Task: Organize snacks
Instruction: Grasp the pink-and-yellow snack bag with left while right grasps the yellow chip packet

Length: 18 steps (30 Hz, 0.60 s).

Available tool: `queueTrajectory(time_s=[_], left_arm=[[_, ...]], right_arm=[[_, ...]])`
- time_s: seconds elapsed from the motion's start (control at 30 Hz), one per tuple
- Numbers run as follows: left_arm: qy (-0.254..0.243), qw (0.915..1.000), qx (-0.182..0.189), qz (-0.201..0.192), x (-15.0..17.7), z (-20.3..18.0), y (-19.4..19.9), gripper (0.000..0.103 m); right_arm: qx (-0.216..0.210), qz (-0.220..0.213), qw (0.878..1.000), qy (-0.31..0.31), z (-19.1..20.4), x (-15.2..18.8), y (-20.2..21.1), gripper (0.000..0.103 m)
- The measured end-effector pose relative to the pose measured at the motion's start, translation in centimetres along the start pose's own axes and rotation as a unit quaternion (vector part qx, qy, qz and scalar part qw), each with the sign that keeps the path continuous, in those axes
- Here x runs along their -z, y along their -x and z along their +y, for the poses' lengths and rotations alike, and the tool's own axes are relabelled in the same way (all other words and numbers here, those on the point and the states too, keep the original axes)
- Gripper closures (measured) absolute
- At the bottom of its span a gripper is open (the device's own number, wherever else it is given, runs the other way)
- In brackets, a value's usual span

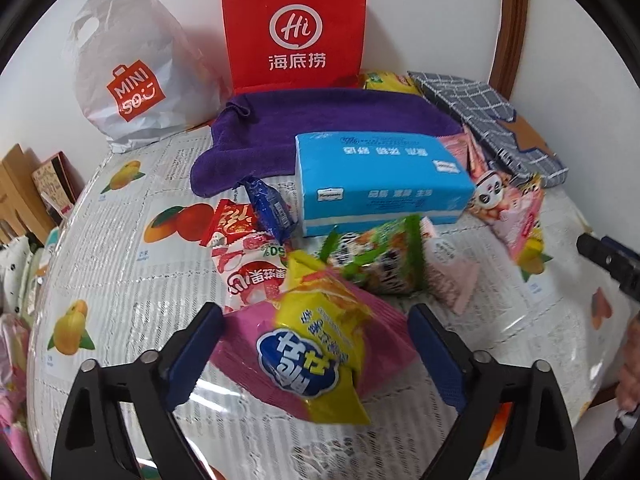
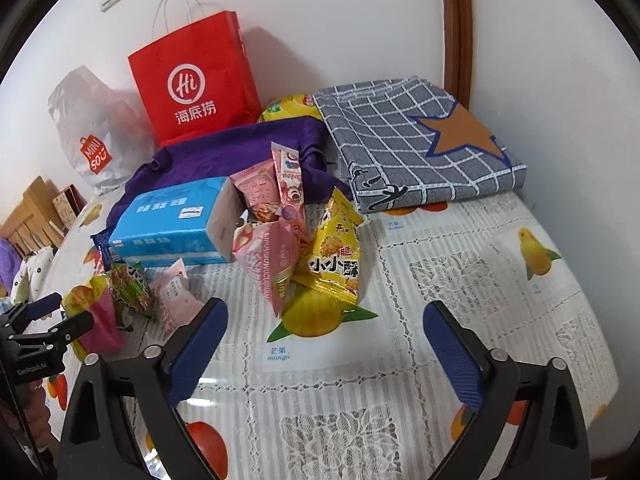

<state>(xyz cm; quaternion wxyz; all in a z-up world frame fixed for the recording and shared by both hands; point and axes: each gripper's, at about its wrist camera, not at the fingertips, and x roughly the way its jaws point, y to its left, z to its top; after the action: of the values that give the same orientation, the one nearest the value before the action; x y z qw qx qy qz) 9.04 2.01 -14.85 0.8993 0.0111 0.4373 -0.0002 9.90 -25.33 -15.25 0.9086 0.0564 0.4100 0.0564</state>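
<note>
Several snack packs lie in a heap on the fruit-print tablecloth (image 1: 120, 280). In the left wrist view my left gripper (image 1: 316, 316) stands open around a yellow and pink chip bag (image 1: 320, 344), which lies between its fingers without being pinched. Beyond it are a green pack (image 1: 380, 260), a red and white pack (image 1: 248, 264) and a small blue pack (image 1: 268, 208). My right gripper (image 2: 325, 312) is open and empty above a mango print, just short of a yellow snack bag (image 2: 336, 256) and a pink pack (image 2: 268, 256).
A blue tissue box (image 1: 380, 176) sits mid-table behind the snacks, on a purple towel (image 1: 320, 116). A red paper bag (image 1: 296, 28) and a white plastic bag (image 1: 128, 68) stand against the wall. A folded grey checked cloth (image 2: 420, 140) lies at the back right.
</note>
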Motion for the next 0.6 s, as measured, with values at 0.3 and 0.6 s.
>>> queueTrajectory(time_s=[0.3,0.6], left_arm=[[-0.014,0.9997,0.015,-0.008,-0.3,0.8,-0.3,0.033],[-0.012,0.9997,0.019,0.006,-1.1,1.1,-2.3,0.034]], right_arm=[[0.008,0.01,1.0,0.001,-0.5,-1.6,-3.5,0.033],[-0.002,0.03,1.0,-0.003,-1.1,-3.7,-7.4,0.041]])
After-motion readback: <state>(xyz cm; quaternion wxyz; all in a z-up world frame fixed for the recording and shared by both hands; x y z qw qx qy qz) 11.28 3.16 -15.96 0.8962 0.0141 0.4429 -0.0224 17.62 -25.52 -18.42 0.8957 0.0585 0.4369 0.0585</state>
